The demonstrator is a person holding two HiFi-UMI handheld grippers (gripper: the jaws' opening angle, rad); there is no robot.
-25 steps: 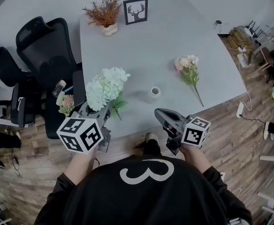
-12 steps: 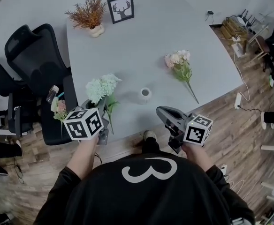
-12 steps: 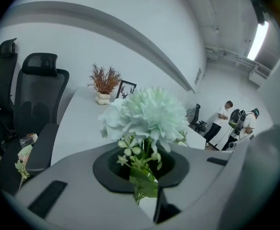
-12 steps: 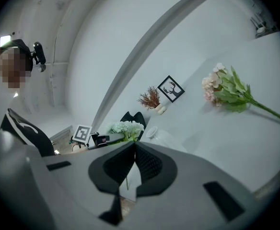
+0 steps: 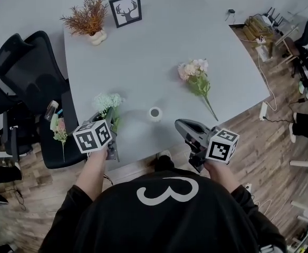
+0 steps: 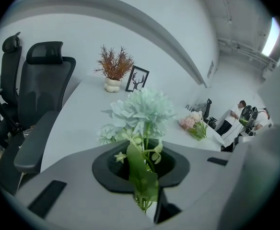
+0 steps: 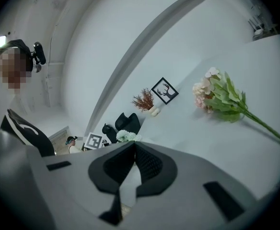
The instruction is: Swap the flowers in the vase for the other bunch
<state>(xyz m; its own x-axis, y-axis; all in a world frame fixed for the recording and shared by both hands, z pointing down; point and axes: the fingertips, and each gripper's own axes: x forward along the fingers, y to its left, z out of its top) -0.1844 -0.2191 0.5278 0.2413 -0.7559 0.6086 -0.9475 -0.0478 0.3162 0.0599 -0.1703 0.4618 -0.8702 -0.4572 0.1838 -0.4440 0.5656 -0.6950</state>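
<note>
My left gripper is shut on the stems of a pale green flower bunch, low over the grey table's near left corner. In the left gripper view the green bunch rises from between the jaws of that gripper. A small white vase stands empty near the front edge, to the right of the bunch. A pink flower bunch lies flat on the table farther right; the right gripper view shows this pink bunch too. My right gripper is shut and empty at the table's front edge; there the jaws of this gripper meet.
A dried orange plant in a white pot and a framed deer picture stand at the table's far left. Black office chairs crowd the left side, one with pink flowers on its seat. Cables lie on the floor at right.
My left gripper has sunk with the green bunch toward the table's near left corner. The right gripper has barely shifted and stays shut.
</note>
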